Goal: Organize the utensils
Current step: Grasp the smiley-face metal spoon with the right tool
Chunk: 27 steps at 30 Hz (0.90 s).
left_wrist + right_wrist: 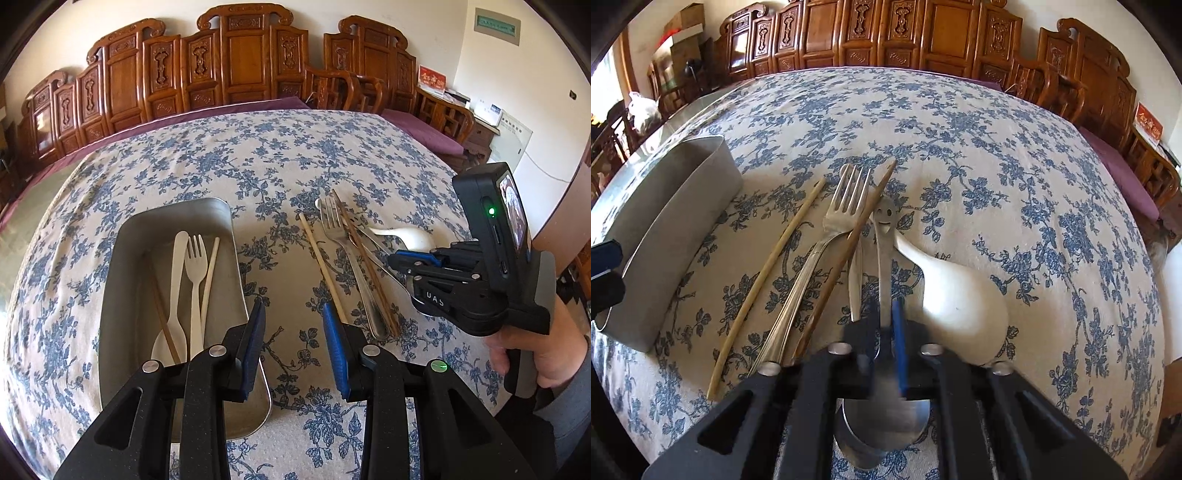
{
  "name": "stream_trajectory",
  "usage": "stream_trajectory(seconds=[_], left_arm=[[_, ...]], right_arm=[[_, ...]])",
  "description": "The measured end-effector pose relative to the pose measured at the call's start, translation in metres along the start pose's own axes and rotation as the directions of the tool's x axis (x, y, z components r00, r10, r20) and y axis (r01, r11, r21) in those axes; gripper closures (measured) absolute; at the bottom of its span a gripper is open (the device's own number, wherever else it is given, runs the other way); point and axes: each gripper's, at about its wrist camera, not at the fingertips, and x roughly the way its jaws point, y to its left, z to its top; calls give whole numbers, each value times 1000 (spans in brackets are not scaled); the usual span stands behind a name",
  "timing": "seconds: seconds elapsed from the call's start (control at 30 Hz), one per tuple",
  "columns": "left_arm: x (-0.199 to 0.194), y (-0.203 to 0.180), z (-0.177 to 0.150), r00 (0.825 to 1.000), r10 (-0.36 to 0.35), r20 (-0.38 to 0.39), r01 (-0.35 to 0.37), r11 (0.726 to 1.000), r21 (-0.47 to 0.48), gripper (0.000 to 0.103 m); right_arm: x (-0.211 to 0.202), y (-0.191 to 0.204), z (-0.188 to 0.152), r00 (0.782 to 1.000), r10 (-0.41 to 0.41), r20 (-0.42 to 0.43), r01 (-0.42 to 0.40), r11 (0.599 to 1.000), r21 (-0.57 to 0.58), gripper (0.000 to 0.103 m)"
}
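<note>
Tray point(122, 280) holding four utensils, right claw point(886, 317) gripping one steel spoon point(884, 413)

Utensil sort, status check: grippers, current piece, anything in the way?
Left gripper open, empty, beside metal tray. Right gripper shut on smiley-handled metal spoon. White spoon and brown chopstick crowd it.

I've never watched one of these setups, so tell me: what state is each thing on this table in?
Rectangular metal tray: on the cloth, partly filled.
Cream plastic fork: lying in the tray.
Light bamboo chopstick: loose on the cloth.
Silver metal fork: in the pile, untouched.
Smiley-handled steel spoon: pinched at its neck.
Right gripper: shut on the spoon.
Left gripper: open, empty.
</note>
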Motion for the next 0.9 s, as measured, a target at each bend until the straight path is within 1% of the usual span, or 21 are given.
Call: stream_trajectory(seconds=[0.07, 0.17, 0.33, 0.43, 0.6, 0.8, 0.9], left_arm=[[1, -1, 0, 1000, 4, 1, -4, 1000, 5, 73], [1, -5, -1, 1000, 11, 2, -11, 1000, 16, 73], [0, -9, -1, 1000, 22, 5, -22, 999, 25, 73], [2, -13, -2, 1000, 32, 1, -32, 999, 38, 73], [9, -23, 3, 1000, 20, -20, -19, 999, 43, 73], [20, -44, 13, 999, 33, -24, -30, 995, 95, 73], [30, -49, 20, 999, 30, -31, -27, 995, 98, 73]], right_arm=[[-2, -2, -2, 1000, 24, 1, -24, 1000, 19, 96], [-8, -5, -3, 999, 37, 23, -38, 998, 53, 96], [-33, -13, -1, 992, 62, 106, -71, 994, 87, 96], [-42, -22, -1, 988, 70, 137, -85, 990, 112, 96], [-46, -36, 0, 985, 71, 154, -92, 987, 134, 96], [-49, -47, 0, 983, 72, 168, -97, 985, 142, 96], [-51, -51, -2, 983, 67, 171, -92, 986, 140, 96]])
